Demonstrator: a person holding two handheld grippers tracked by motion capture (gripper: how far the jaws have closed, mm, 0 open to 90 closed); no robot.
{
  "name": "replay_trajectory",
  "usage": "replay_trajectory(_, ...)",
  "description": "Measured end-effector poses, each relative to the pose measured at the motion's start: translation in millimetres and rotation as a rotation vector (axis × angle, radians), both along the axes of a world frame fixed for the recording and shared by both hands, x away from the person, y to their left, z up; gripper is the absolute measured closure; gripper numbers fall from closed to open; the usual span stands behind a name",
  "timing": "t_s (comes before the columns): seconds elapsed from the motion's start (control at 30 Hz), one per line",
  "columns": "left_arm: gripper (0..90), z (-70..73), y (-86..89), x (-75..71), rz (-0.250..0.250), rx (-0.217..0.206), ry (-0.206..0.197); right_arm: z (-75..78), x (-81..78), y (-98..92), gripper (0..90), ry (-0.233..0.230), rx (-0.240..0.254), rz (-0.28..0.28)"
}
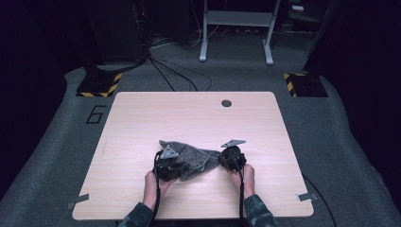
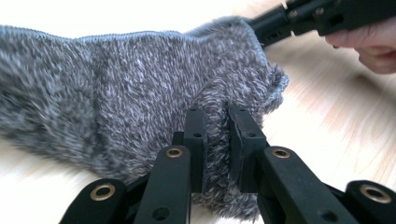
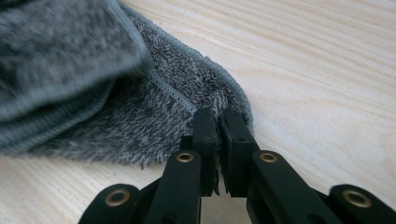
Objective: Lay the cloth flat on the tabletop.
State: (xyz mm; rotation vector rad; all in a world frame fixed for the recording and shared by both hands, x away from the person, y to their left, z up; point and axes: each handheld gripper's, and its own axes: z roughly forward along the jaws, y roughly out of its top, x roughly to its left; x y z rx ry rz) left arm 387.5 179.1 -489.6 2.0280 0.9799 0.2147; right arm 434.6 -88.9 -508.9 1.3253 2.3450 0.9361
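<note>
Both grips are made: left gripper (image 2: 215,122) clamps a pinched ridge of the cloth (image 2: 116,88), right gripper (image 3: 218,122) clamps its corner; remaining step is probably folding

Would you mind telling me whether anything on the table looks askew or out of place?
Only the grey fleece cloth: it lies crumpled and partly folded over itself on the table, pinched by the left tongs and at its hem by the right tongs. Nothing looks damaged.
</note>
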Motion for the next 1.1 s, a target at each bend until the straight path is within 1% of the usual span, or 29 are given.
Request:
replay_trajectory(0.07, 77.8, 0.1, 6.9, -2.3, 0.013, 0.004, -0.008, -0.7, -0.4, -2.5, 85.8, 0.003, 0.007, -0.005)
replay_trajectory(0.1, 77.8, -0.8, 9.9, -3.9, 0.022, -0.008, -0.004, -0.7, -0.8, -3.9, 85.8, 0.004, 0.008, -0.002)
replay_trajectory(0.17, 77.9, -2.9, 16.2, -6.4, 0.033, -0.014, -0.005, -0.8, -1.4, -5.5, 85.8, 0.004, 0.010, -0.005)
replay_trajectory(0.23, 77.9, -4.2, 21.5, -10.0, 0.041, -0.022, 0.006, -0.2, -2.2, -6.8, 85.8, 0.009, 0.007, -0.006)
replay_trajectory(0.33, 77.9, -6.6, 29.1, -14.5, 0.051, -0.035, 0.018, -0.2, -3.0, -8.5, 85.9, 0.001, -0.002, -0.007)
replay_trajectory(0.4, 77.5, -9.8, 35.7, -16.3, 0.063, -0.053, 0.036, -0.2, -3.6, -9.9, 85.8, 0.002, 0.003, -0.011)
replay_trajectory(0.43, 77.1, -11.5, 38.9, -16.8, 0.065, -0.063, 0.045, 0.0, -3.6, -11.3, 85.8, 0.001, -0.004, -0.010)
replay_trajectory(0.47, 76.8, -12.4, 41.1, -17.5, 0.071, -0.062, 0.048, 0.1, -4.5, -11.3, 85.9, 0.007, 0.001, -0.021)
replay_trajectory(0.53, 76.0, -14.5, 46.5, -20.2, 0.080, -0.063, 0.061, 0.2, -5.5, -13.1, 85.8, 0.005, -0.005, -0.019)
replay_trajectory(0.57, 75.0, -15.3, 49.3, -21.4, 0.073, -0.066, 0.073, 0.0, -5.6, -14.5, 85.8, 0.000, -0.009, -0.018)
replay_trajectory(0.6, 75.0, -15.7, 51.8, -22.8, 0.074, -0.057, 0.076, -0.1, -6.1, -15.6, 85.8, 0.000, -0.008, -0.020)
replay_trajectory(0.67, 73.2, -15.7, 56.7, -25.4, 0.082, -0.054, 0.083, 0.2, -6.4, -18.4, 85.7, -0.006, -0.017, -0.021)
replay_trajectory(0.7, 71.5, -15.0, 59.5, -26.1, 0.085, -0.050, 0.082, 0.6, -7.0, -19.2, 85.6, 0.005, -0.014, -0.028)
replay_trajectory(0.77, 66.4, -11.1, 64.0, -27.3, 0.095, -0.047, 0.082, 1.3, -6.5, -22.1, 84.9, 0.011, -0.003, -0.020)
replay_trajectory(0.8, 62.8, -7.7, 65.6, -27.4, 0.107, -0.039, 0.079, 2.5, -7.4, -22.3, 84.5, 0.016, 0.000, -0.025)
replay_trajectory(0.83, 57.0, -3.5, 66.7, -27.2, 0.123, -0.030, 0.069, 3.8, -7.3, -23.3, 84.0, 0.006, -0.007, -0.022)
replay_trajectory(0.87, 52.7, 1.3, 67.6, -26.8, 0.136, -0.035, 0.055, 5.8, -7.8, -24.0, 82.7, 0.000, 0.000, -0.023)
replay_trajectory(0.9, 49.2, 7.1, 69.0, -25.9, 0.138, -0.038, 0.046, 8.1, -7.6, -26.0, 80.2, -0.008, 0.004, -0.020)
replay_trajectory(0.93, 45.0, 12.8, 69.2, -24.5, 0.147, -0.038, 0.024, 10.6, -7.6, -27.8, 78.2, -0.017, 0.015, -0.025)
replay_trajectory(0.97, 40.9, 19.4, 69.4, -22.6, 0.148, -0.036, 0.017, 13.3, -7.4, -29.1, 76.3, -0.023, 0.026, -0.030)
replay_trajectory(1.0, 39.3, 24.9, 68.5, -20.0, 0.149, -0.042, 0.006, 16.0, -6.8, -30.5, 72.6, -0.027, 0.033, -0.030)
replay_trajectory(1.03, 37.6, 29.9, 66.8, -16.4, 0.149, -0.038, -0.002, 18.4, -6.2, -31.0, 70.6, -0.025, 0.044, -0.038)
replay_trajectory(1.07, 36.1, 34.2, 64.7, -12.0, 0.144, -0.032, -0.008, 20.2, -4.8, -32.0, 68.4, -0.033, 0.045, -0.042)
replay_trajectory(1.1, 35.0, 37.2, 61.5, -7.4, 0.146, -0.034, -0.017, 21.6, -3.0, -33.4, 65.1, -0.040, 0.041, -0.033)
